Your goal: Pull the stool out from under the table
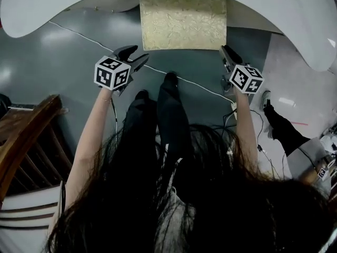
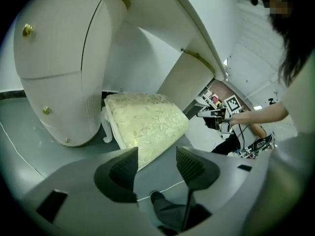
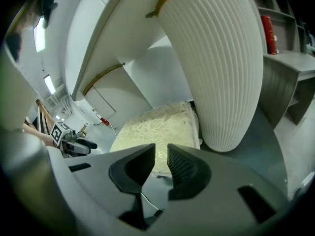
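I hold my left gripper just short of the near left corner of the stool. Its jaws stand well apart with nothing between them: in the left gripper view I see only the grey floor, a thin white cable lying across it and the toe of my dark shoe in the gap, while the stool's cushion shows beyond the left jaw. My right gripper sits near the stool's near right corner. Its jaws are drawn together to a thin slit and grip nothing, and the pale edge of the cushion lies past their tips. The stool itself stands on the floor, tucked under the white table. Its far part is hidden beneath the curved tabletop and its near part, with the cream leaf-patterned seat, pokes out toward me. In the gripper views it sits between the table's two supports: a rounded white drawer unit with gold knobs just left of it and a ribbed white pedestal just right of it. A small white leg shows at its far left corner. Well to my near left stands a brown wooden chair, apart from everything else.
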`<state>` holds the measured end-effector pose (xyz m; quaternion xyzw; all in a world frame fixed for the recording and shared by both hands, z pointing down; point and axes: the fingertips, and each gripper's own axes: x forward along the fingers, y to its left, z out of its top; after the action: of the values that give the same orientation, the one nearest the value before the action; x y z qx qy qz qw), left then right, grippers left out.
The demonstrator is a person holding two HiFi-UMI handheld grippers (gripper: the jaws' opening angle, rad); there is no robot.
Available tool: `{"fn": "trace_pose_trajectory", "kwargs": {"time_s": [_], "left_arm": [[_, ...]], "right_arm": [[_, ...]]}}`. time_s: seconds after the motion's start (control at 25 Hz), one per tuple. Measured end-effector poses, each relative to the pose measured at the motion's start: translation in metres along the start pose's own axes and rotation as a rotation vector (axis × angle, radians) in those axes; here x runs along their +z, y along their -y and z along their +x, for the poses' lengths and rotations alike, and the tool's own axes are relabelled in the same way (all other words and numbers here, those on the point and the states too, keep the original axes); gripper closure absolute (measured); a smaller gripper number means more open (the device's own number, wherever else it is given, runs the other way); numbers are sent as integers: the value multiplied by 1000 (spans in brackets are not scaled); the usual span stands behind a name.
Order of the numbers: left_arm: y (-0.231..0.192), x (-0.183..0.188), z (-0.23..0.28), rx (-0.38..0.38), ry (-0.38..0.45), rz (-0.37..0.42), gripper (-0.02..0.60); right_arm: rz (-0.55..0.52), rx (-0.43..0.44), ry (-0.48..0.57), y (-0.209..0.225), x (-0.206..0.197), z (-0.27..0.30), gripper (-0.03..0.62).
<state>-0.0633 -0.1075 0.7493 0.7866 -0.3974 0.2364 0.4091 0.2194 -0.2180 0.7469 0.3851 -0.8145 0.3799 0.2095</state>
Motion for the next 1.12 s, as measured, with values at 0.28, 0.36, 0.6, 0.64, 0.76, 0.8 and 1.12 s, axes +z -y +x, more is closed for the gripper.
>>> {"fn": "trace_pose_trajectory", "kwargs": {"time_s": [0.28,0.36,0.6,0.64,0.76,0.8,1.12], "left_arm": [[-27,5,30,-31,104,-278,276],[-39,4,36,-7,136,-344,255],[-53,-10,52,40,90,-400,229],[-54,-11,54,41,81,-403,229],[-54,-16,65,12,57,-419,227],[-54,-17,69,2,48,-419,227],[-49,-14,83,-68,51,-458,224]], "right_arm": [[136,37,-87,40,-10,30,356],[168,57,-104,44,-14,37,341],[196,57,-196,58,-39,48,323],[202,64,-201,59,-40,49,322],[221,99,-214,60,-42,55,318],[227,115,-221,59,-42,57,318],[290,269,-271,53,-42,62,316]]}}
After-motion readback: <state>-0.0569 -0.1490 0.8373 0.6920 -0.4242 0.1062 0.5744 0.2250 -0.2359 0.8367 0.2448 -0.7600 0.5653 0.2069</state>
